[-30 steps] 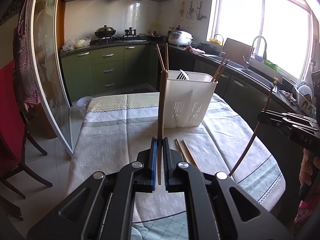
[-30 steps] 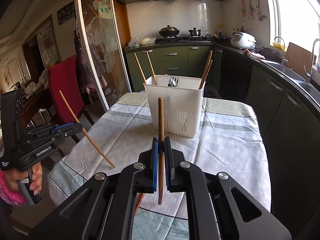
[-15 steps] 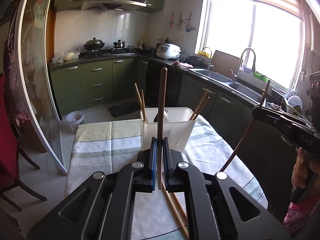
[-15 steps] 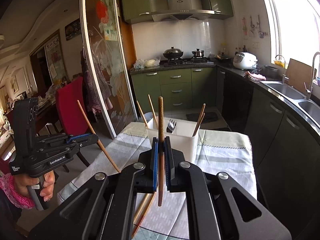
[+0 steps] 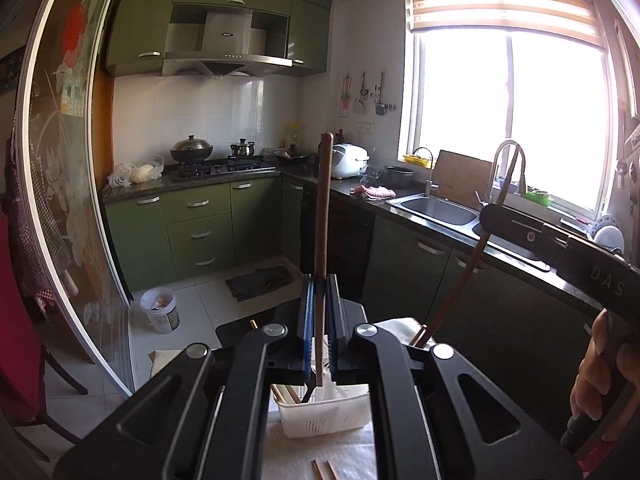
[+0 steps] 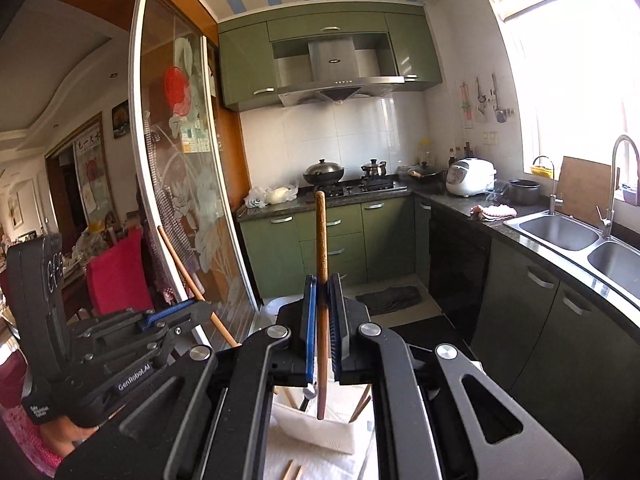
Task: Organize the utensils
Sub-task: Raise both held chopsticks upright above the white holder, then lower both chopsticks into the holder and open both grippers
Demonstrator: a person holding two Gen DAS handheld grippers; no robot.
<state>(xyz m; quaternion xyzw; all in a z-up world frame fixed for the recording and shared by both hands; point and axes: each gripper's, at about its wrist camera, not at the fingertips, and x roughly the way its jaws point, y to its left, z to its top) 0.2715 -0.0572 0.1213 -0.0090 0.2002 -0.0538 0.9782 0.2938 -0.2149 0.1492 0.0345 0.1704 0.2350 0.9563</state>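
Observation:
My left gripper (image 5: pixel 320 312) is shut on a brown wooden chopstick (image 5: pixel 323 216) that stands upright between its blue pads. My right gripper (image 6: pixel 321 316) is shut on another brown chopstick (image 6: pixel 321 240), also upright. Both are raised high above the white slotted utensil holder (image 5: pixel 324 416), seen low in the left wrist view and also in the right wrist view (image 6: pixel 320 428). The holder has several chopsticks and a dark utensil in it. The right gripper (image 5: pixel 492 216) shows at the right of the left wrist view, the left gripper (image 6: pixel 192 312) at the left of the right wrist view.
Two loose chopsticks (image 5: pixel 324 470) lie on the tablecloth near the front edge, also in the right wrist view (image 6: pixel 292 470). A glass sliding door (image 6: pixel 188 200) stands to the left. Green cabinets, stove and sink (image 6: pixel 560 232) lie beyond the table.
Both grippers have risen and tilted up, each still holding its chopstick. The holder has dropped from mid-frame to the bottom of both views.

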